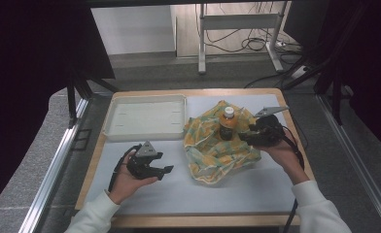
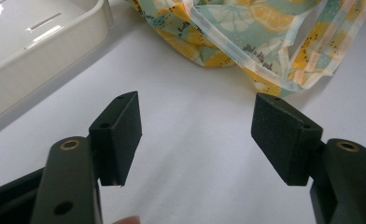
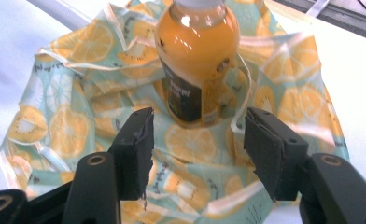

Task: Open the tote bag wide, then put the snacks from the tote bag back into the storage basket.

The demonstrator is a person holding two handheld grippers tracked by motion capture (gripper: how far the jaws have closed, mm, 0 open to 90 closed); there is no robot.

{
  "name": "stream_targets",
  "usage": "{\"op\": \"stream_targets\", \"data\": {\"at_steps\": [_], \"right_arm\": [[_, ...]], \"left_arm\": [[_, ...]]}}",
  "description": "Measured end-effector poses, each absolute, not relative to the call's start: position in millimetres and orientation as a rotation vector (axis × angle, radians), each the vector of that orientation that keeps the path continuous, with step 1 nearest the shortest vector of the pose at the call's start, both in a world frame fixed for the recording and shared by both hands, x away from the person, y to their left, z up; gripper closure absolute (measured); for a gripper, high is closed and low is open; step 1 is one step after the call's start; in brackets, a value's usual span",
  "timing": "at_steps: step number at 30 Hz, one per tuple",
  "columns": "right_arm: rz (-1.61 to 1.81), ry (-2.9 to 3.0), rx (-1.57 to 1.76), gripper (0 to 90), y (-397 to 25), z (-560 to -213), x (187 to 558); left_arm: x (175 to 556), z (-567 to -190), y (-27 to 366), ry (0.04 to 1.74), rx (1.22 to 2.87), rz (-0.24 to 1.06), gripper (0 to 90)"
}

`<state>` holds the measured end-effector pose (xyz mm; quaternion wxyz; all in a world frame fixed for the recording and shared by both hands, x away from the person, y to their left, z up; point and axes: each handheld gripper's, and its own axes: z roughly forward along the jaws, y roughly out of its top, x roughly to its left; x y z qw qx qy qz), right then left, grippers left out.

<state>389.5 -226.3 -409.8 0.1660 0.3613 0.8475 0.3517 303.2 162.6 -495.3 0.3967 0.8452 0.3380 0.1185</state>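
An orange juice bottle [image 1: 228,124] [image 3: 197,63] with a white cap and dark label stands upright on a crumpled cloth bag [image 1: 217,143] [image 3: 73,126] printed with citrus slices. My right gripper [image 1: 246,135] [image 3: 197,154] is open just right of the bottle, jaws spread on either side of its base without touching it. Over the white mat at the left, my left gripper [image 1: 163,171] [image 2: 196,135] is open and holds nothing; the bag [image 2: 256,42] lies ahead of its jaws.
A shallow white tray [image 1: 145,116] [image 2: 36,51] sits at the back left of the table. The white mat [image 1: 203,191] covers the wooden tabletop. Beyond the table stand a metal frame [image 1: 237,29] and floor cables.
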Motion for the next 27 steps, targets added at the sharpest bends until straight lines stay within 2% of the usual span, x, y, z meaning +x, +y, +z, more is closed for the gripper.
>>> {"op": "stream_targets", "data": {"at_steps": [12,27], "right_arm": [[0.978,2.38,1.044,32.9,-207.8,-397.6,405.3],[0.966,2.386,1.107,31.3,-208.2,-401.7,421.3]], "left_arm": [[302.2,-495.1,163.0,0.849,2.143,0.295,33.1],[304.1,-496.2,162.0,0.851,2.145,0.288,32.4]]}}
